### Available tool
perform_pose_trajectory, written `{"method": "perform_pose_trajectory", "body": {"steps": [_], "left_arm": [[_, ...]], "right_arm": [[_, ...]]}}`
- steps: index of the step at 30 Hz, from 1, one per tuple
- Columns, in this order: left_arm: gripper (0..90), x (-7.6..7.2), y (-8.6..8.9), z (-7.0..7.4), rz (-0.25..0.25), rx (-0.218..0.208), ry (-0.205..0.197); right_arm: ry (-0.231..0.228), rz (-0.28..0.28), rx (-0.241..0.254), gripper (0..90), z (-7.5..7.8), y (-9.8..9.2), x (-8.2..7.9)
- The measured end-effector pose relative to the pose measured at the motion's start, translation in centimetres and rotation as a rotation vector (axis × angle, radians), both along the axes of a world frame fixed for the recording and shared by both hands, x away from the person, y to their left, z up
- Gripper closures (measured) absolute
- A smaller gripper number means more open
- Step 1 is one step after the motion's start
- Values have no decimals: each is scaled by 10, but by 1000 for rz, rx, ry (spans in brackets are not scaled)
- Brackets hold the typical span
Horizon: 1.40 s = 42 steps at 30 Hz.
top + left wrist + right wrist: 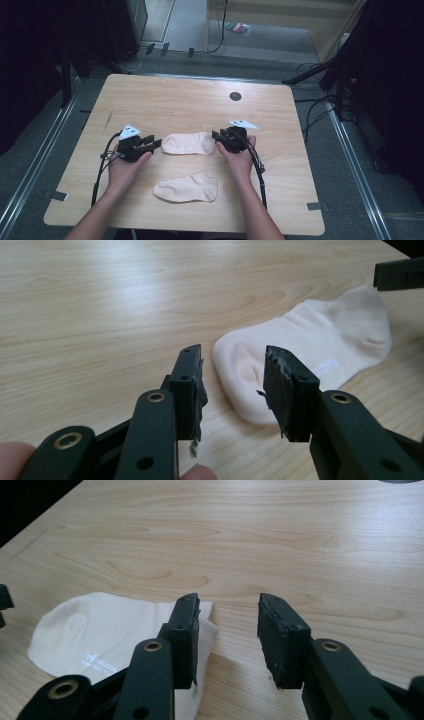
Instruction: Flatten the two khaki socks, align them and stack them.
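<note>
While lying flat, far sock (pixel 188 143) runs left-right, toe leftward.

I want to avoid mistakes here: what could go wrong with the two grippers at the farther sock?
1. The left gripper stands open at the toe of the farther cream cotton sock; closing there may pinch only a thin edge, which could slip.
2. The right gripper has the cuff beside one jaw, so it may close on nothing.
3. The nearer cream sock lies close to the forearms and could be dragged.
</note>
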<state>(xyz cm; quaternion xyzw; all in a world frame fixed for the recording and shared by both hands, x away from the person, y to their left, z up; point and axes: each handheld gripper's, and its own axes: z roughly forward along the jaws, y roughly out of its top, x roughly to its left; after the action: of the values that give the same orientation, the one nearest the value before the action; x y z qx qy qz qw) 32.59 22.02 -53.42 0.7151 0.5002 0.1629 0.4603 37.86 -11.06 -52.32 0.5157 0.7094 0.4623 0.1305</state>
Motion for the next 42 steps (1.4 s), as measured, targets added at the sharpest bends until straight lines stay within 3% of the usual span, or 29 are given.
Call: {"method": "perform_pose_trajectory", "body": {"steps": [2, 4, 5, 7, 8, 9, 11, 15, 19, 21, 24, 27, 31, 42], "left_arm": [[608, 5, -5, 0, 0, 10, 9], [615, 13, -12, -3, -5, 34, 44], [687, 16, -17, -7, -18, 19, 85], [718, 17, -21, -10, -22, 27, 120], [741, 17, -21, -10, -22, 27, 120], [741, 17, -24, -13, -11, 61, 138], [868, 17, -25, -14, -18, 70, 145], [899, 15, -22, -9, -44, 43, 125], [900, 7, -17, -1, -50, 22, 84], [900, 2, -15, 3, -58, 5, 72], [900, -7, -10, 7, -70, -21, 53], [900, -15, -7, 10, -76, -21, 36], [900, -25, -3, 14, -81, -26, 17], [900, -56, 1, 20, -103, -24, -6]], "right_arm": [[-2, 4, 2, 604, -1, 1, 0], [13, 13, 3, 603, -4, 5, 1], [27, 18, -11, 651, -8, 9, 1], [46, 19, -32, 743, -11, 11, 1], [60, 14, -33, 789, -12, 11, 1], [60, 14, -33, 789, -12, 11, 1], [86, 17, -22, 845, -13, 10, 1], [68, 46, -35, 860, -10, 9, -5], [42, 45, -20, 863, -2, 4, -12], [47, 39, 13, 864, 1, 0, -15], [38, 51, 12, 865, 5, -3, -24], [7, 76, -5, 865, 10, -3, -36], [-9, 88, 15, 865, 15, -6, -47], [-11, 119, 12, 865, 24, -5, -73]]}}
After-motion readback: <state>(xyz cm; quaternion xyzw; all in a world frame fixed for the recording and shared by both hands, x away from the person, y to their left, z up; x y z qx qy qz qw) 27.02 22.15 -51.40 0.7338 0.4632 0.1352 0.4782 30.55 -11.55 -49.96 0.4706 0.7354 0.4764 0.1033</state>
